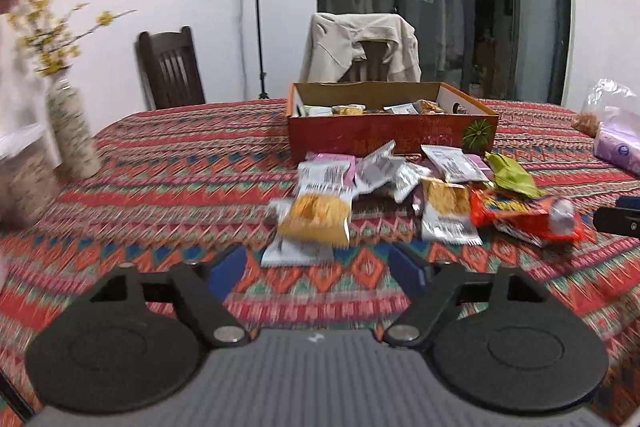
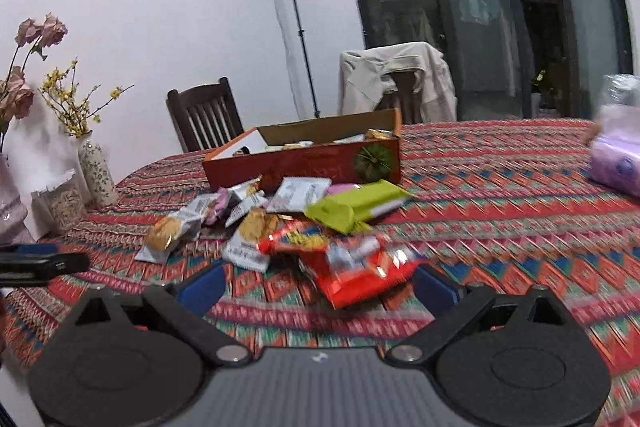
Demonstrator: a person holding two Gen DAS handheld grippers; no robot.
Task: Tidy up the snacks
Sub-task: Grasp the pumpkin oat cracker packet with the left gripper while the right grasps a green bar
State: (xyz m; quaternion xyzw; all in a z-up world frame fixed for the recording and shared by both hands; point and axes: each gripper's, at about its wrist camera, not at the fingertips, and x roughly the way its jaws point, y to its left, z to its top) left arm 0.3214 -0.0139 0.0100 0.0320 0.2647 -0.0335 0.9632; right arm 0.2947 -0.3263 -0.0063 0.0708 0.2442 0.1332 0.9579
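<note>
The left gripper [image 1: 318, 265] has its two blue fingers [image 1: 228, 267] spread apart with nothing between them. Just past them, at 12 o'clock, lies a yellow snack pack [image 1: 316, 217] on top of a white pack [image 1: 296, 249].

The right gripper [image 2: 316, 287] is spread wide too and grips nothing. A red snack bag [image 2: 352, 267] lies right ahead at 12 o'clock, near the gap between its fingers — not touching them, as far as the blur shows.

The snack pile [image 1: 404, 183] sits on a red patterned tablecloth [image 1: 180, 179]. A green pack [image 2: 352, 207] lies at the far side of the pile.

Behind the pile, still at 12 o'clock, stands an open red box [image 1: 388, 135] with a few snacks inside. At 10 o'clock stands a vase [image 2: 96, 171] with yellow flowers. At 2 o'clock lies a purple pack [image 2: 616, 163]. Two chairs stand behind the table — one dark chair [image 1: 172, 67], one with a pale jacket [image 1: 360, 47] over it.
</note>
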